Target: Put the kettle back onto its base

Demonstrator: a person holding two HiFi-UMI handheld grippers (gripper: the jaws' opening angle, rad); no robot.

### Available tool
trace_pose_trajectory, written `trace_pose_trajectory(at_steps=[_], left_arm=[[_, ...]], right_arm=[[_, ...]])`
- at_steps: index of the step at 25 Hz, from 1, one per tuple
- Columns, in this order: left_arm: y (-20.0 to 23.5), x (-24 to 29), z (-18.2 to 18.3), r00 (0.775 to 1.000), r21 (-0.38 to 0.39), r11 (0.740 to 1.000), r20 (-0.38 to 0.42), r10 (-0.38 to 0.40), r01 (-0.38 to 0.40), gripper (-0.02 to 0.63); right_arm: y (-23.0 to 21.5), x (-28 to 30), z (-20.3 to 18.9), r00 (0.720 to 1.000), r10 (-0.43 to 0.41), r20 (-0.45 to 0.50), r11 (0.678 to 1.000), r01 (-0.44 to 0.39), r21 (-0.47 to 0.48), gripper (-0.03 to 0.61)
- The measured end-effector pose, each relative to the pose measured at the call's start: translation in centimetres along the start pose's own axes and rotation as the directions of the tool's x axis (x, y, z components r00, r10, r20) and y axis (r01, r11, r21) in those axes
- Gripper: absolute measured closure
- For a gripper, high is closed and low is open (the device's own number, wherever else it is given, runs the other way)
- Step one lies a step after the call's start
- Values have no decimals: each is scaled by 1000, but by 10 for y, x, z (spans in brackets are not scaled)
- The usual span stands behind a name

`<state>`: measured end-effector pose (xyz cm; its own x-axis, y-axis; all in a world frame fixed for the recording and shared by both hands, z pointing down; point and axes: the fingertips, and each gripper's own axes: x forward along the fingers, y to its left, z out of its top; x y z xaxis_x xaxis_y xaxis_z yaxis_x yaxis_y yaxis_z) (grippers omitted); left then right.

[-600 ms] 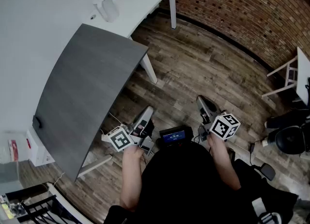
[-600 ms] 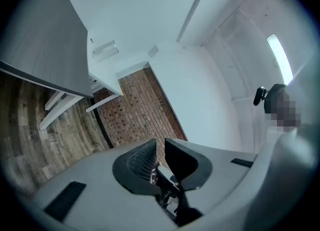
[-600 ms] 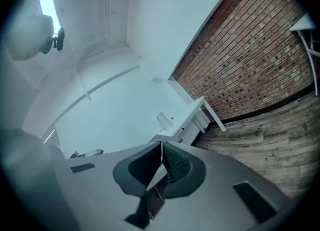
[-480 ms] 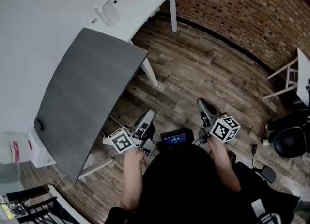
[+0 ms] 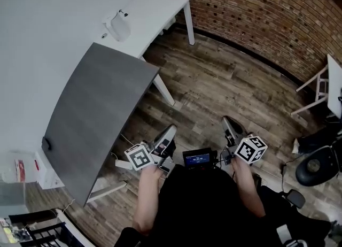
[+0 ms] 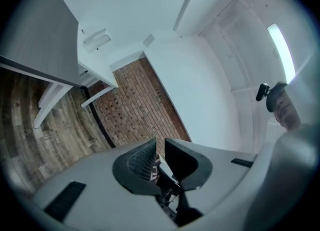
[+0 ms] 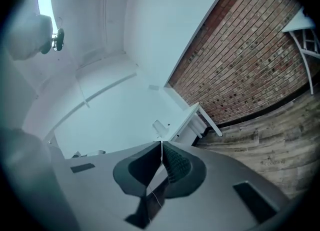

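Left gripper point(image 5: 169, 130), right gripper point(image 5: 229, 121): both are hanging closed and empty near the person's body. What looks like the white kettle point(image 5: 118, 24) is standing on the far white table point(image 5: 157, 2), well apart. Its base cannot be made out, and the task looks unstarted.

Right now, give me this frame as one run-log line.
left gripper: shut, empty | right gripper: shut, empty | kettle: on white table, far from both grippers

Matt grey tabletop point(image 5: 96, 112); worn wood floor point(image 5: 224, 85); rough brick wall point(image 5: 256, 5).
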<state>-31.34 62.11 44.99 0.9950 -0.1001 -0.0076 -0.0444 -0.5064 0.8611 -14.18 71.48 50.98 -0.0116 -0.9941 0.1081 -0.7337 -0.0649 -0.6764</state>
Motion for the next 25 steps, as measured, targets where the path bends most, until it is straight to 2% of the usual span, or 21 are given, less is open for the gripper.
trace_pose_trajectory(at_steps=[9, 14, 19, 25], left_arm=[[-10, 46, -19, 995, 20, 999, -98, -24, 26, 549], [-4, 64, -19, 992, 20, 999, -123, -28, 31, 549], [18, 84, -4, 991, -9, 999, -127, -50, 49, 549], [47, 123, 34, 989, -44, 995, -114, -94, 89, 549]], right_arm=[[-31, -36, 36, 992, -35, 120, 999, 35, 5, 554], [-42, -32, 45, 990, -33, 134, 999, 34, -2, 552], [-48, -11, 47, 992, -50, 116, 998, 53, -28, 551], [-59, 33, 67, 994, -69, 89, 995, 74, -60, 542]])
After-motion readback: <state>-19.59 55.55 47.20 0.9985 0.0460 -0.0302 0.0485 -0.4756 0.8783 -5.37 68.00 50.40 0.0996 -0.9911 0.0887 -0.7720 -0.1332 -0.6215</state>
